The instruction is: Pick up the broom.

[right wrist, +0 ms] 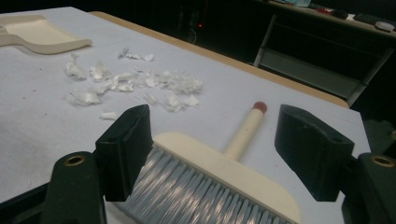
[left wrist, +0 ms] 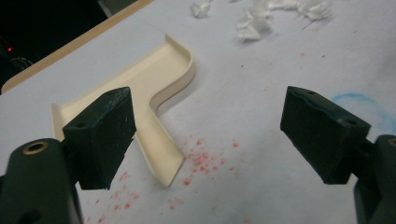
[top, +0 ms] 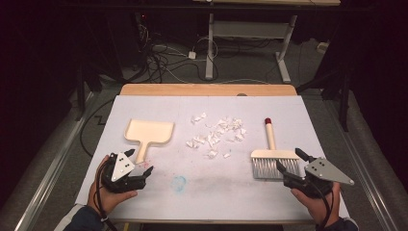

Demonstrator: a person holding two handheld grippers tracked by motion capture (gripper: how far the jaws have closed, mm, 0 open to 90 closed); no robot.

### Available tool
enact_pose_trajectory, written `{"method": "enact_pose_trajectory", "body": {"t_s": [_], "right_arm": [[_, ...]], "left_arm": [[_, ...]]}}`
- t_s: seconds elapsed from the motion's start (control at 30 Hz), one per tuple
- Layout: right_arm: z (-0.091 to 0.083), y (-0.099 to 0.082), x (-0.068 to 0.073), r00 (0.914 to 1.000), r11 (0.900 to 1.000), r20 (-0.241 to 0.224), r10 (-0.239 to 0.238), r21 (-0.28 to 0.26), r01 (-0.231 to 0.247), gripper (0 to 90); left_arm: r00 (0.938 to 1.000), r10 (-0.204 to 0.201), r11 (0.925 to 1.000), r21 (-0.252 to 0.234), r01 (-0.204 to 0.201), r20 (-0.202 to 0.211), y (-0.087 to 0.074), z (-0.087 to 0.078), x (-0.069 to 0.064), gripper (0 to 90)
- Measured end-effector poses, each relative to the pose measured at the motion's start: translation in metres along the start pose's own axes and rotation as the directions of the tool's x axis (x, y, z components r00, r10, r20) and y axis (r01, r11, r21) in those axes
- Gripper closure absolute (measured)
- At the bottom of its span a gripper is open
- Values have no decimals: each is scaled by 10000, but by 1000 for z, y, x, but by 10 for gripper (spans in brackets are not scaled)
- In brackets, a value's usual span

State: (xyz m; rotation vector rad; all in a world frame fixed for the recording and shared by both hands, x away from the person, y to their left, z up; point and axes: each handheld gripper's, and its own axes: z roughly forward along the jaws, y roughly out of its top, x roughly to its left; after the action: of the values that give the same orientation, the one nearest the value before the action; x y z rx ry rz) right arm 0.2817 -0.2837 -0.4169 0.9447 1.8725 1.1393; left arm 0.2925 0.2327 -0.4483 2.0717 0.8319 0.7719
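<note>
A cream dustpan (top: pixel 149 131) lies at the left of the white table cover, its handle pointing toward me. My left gripper (top: pixel 139 161) stands open just short of the handle's end; in the left gripper view the dustpan (left wrist: pixel 154 79) lies ahead and the left gripper (left wrist: pixel 208 100) holds nothing. A brush (top: pixel 270 153) with a cream handle, red tip and grey bristles lies at the right. My right gripper (top: pixel 289 160) is open at the bristle end, and the right gripper (right wrist: pixel 215 114) has its jaws on either side of the brush (right wrist: pixel 224 163) head without touching it.
Torn white paper scraps (top: pixel 216 134) are strewn between dustpan and brush, and the scraps (right wrist: pixel 135 81) lie beyond the brush. A blue smudge (top: pixel 179 183) and red specks (left wrist: pixel 201 158) mark the table cover (top: pixel 226 192). A wooden table edge (top: pixel 207 89) runs along the back.
</note>
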Motion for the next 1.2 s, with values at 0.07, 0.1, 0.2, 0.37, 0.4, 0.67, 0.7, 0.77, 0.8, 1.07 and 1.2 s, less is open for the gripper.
{"method": "enact_pose_trajectory", "body": {"t_s": [0.07, 0.1, 0.2, 0.37, 0.4, 0.67, 0.7, 0.77, 0.8, 1.07, 1.2], "right_arm": [[1, 0, 1, 10000, 10000, 1, -50, 58, 50, 278], [1, -1, 1, 10000, 9999, 12, -90, 69, 90, 278], [2, -1, 2, 9999, 9999, 28, -108, 92, 108, 276], [5, 0, 4, 9999, 9997, 57, -128, 207, 127, 272], [6, 1, 3, 9998, 9997, 35, -179, 194, 179, 272], [22, 5, 2, 9982, 9940, 409, -432, 1022, 389, 250], [26, 7, 0, 9984, 9936, 361, -436, 1056, 395, 247], [34, 12, -3, 9987, 9911, 373, -346, 1301, 295, 235], [39, 15, -5, 9987, 9891, 403, -312, 1450, 250, 230], [82, 43, -29, 9975, 9663, 466, 525, 2497, -625, 210], [115, 48, -45, 9912, 9072, 891, 981, 4013, -1259, 203]], "left_arm": [[9999, 134, 9999, -36, -134, 15, 2, 1, -3, 185], [9997, 256, 9997, 33, -256, 16, 2, 2, -4, 187], [9991, 409, 9989, 244, -412, 141, 1, 5, -7, 190], [9990, 359, 9988, 330, -367, 260, 0, 5, -9, 191], [9989, 390, 9985, 368, -400, 269, 0, 5, -10, 191], [9990, 345, 9980, 524, -360, 289, -1, 7, -11, 204], [9992, 303, 9987, 400, -313, 268, -1, 8, -8, 204], [9994, 226, 9989, 403, -236, 250, -1, 8, -8, 204], [9994, 204, 9990, 393, -216, 290, -2, 8, -8, 205], [9991, 386, 9982, 456, -393, 166, -2, 3, -13, 211], [9989, 423, 9976, 539, -432, 178, -3, 4, -13, 212]]}}
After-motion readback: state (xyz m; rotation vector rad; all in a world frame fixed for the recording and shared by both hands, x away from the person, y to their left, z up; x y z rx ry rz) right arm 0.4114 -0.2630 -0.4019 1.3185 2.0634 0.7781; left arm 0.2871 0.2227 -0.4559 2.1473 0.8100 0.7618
